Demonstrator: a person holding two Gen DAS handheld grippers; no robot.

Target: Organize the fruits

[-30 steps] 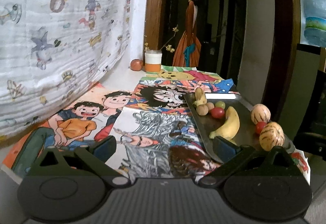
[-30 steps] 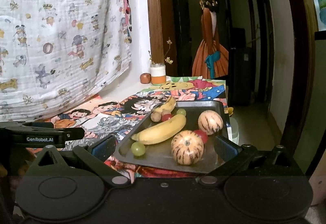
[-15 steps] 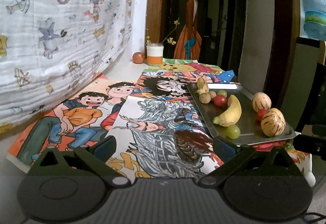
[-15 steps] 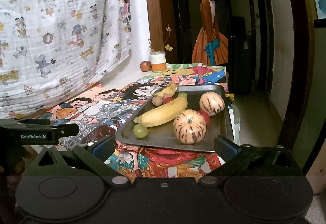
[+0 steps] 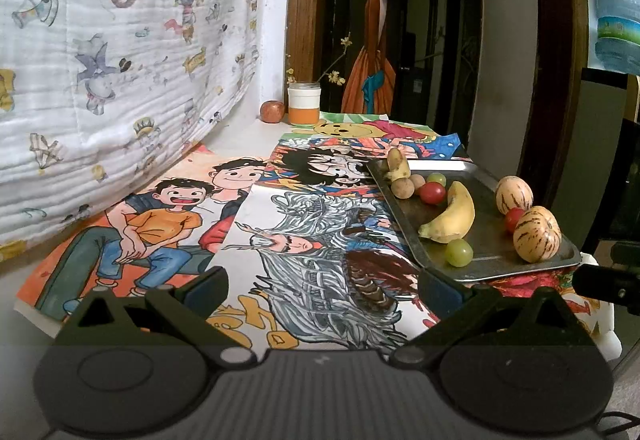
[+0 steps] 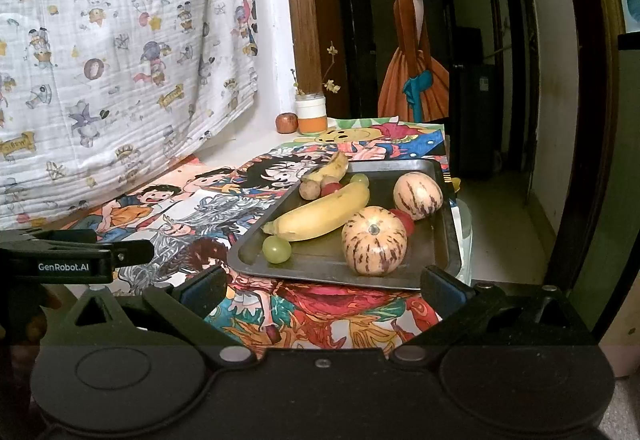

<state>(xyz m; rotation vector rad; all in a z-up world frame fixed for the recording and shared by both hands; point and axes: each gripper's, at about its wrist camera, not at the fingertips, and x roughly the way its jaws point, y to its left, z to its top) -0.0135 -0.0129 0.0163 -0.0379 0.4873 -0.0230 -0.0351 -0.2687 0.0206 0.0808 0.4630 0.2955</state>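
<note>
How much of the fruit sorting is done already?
Hardly any. The big banana, green grape, striped melons and small fruits all lie mixed on the tray. The left gripper and right gripper are open and hold nothing. All the sorting is left.

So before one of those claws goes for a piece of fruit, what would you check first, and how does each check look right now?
1. Right claw open and empty: ok, fingers spread wide, nothing between them.
2. Left claw open and empty: ok.
3. Fruit within view: ok, big banana, green grape and striped melon all lie on the tray.
4. Grape free to grab: ok from above, though it sits close against the banana's tip.
5. Tray steady: cannot tell, its right edge sits near the table's edge.
6. Place to put sorted fruit: cannot tell, no bowl or basket shows.
</note>
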